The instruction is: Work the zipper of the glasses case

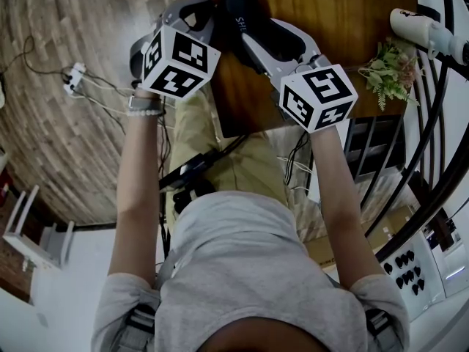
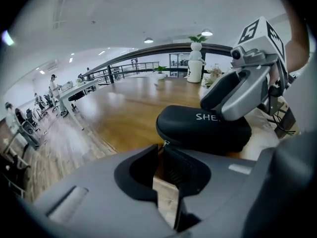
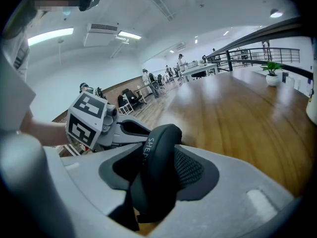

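Broadly, you have the wooden counter (image 1: 344, 20) ahead of you, and the black glasses case (image 1: 242, 6) sits over it close to its left edge. No view shows for certain whether the case rests on the wood.

Your right gripper (image 3: 161, 150) is clamped across the case, its jaws pressed on the two broad faces. From that side the case runs lengthwise away from the jaws, toward your other hand.

Your left gripper (image 2: 161, 152) has its jaws a narrow way apart, with bare wood showing in the gap and nothing pinched. From this gripper the case lies just ahead and a little to the right. Its long axis runs crosswise to the jaws, and its near-left end is the closest part.

That end carries the small metal zipper pull (image 2: 162, 144), which stands right at the jaw tips, level with the gap but not inside it. I judge the left hand to be the one placed to take it, and the pull along the seam would run toward the right gripper.

White lettering (image 2: 204, 117) on the case reads "SHE"; the right gripper covers the rest.
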`<state>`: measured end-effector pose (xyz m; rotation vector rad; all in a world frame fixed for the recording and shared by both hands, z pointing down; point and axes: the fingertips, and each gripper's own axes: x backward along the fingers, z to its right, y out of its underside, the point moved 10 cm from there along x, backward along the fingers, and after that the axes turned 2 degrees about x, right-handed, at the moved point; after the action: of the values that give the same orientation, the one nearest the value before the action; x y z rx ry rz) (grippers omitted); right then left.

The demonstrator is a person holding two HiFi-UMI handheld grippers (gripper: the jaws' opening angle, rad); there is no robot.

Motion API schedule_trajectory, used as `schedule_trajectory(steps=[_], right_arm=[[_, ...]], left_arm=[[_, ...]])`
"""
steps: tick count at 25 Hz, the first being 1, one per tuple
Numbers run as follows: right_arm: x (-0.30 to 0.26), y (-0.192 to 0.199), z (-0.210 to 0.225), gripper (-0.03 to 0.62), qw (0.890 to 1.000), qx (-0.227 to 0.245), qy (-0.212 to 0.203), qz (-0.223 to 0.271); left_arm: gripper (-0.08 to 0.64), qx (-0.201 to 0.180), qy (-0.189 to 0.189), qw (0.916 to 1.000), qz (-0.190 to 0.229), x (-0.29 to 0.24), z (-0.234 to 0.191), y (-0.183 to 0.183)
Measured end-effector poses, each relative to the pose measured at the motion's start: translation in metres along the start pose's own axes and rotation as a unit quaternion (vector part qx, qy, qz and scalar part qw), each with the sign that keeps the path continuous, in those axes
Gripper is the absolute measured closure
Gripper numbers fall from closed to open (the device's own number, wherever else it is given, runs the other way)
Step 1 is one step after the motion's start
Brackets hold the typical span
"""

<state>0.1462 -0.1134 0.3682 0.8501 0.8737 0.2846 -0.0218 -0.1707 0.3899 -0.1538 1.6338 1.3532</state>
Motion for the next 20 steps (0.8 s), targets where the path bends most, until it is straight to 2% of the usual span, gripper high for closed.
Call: schedule_trajectory(steps=[3,7,9,12,15,16,20], right_arm=[[-0.001,-0.001,-0.001,0.39,1.0,0.002,0.004,-0.001],[-0.001,-0.002,-0.002,0.39,1.0,0.003,0.01,0.0],[0.002,-0.005,-0.004,0.414,1.0,0.007,0.023,0.008],[0.013,-0.016,-0.008,0.48,0.998,0.005,0.052,0.046],[0.027,-0.026,-0.016,0.576,0.993,0.008,0.087,0.075],[0.032,-0.029,-0.018,0.591,0.992,0.014,0.096,0.081],[0.053,-0.037,-0.034,0.591,0.988,0.048,0.116,0.091]], left_arm=[[0.495,-0.004,0.008,1.0,-0.003,-0.002,-0.003,0.0],[0.43,0.006,0.021,0.9998,0.001,0.006,-0.004,0.003],[0.432,0.019,0.028,0.999,0.028,0.016,-0.002,0.004],[0.544,0.044,0.024,0.9947,0.089,0.04,-0.003,0.002],[0.545,0.045,0.008,0.9923,0.115,0.065,-0.005,-0.004],[0.545,0.043,0.003,0.9914,0.123,0.074,-0.005,-0.008],[0.543,0.054,-0.008,0.9837,0.172,0.111,-0.004,-0.023]])
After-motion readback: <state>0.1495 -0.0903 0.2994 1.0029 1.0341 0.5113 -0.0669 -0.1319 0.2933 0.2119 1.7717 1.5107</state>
